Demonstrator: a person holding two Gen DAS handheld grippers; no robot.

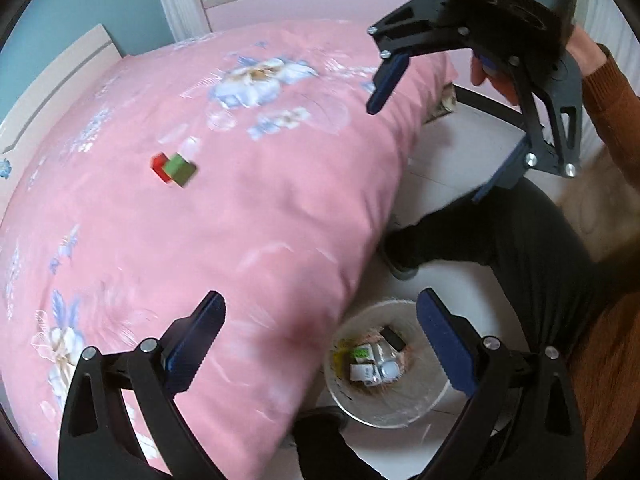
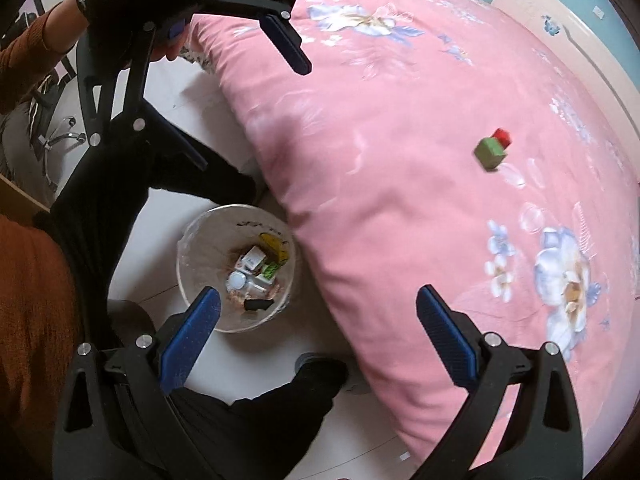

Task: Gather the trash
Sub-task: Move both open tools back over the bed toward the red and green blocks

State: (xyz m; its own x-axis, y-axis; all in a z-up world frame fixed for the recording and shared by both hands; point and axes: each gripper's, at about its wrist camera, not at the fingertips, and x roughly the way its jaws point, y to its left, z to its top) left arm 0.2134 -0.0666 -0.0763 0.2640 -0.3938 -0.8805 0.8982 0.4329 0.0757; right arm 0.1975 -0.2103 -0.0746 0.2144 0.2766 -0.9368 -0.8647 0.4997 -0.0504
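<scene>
Both claws are wide apart and hold nothing. The left claw and right claw hang above the bin on the floor, which has trash inside. A green block and red block sit touching, far off on the pink bed. A grab there could pinch the soft blanket or knock one block away

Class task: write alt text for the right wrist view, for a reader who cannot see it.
Open right gripper hangs empty above a bin of trash beside a pink bed. A green block and red block lie on the bed.
</scene>
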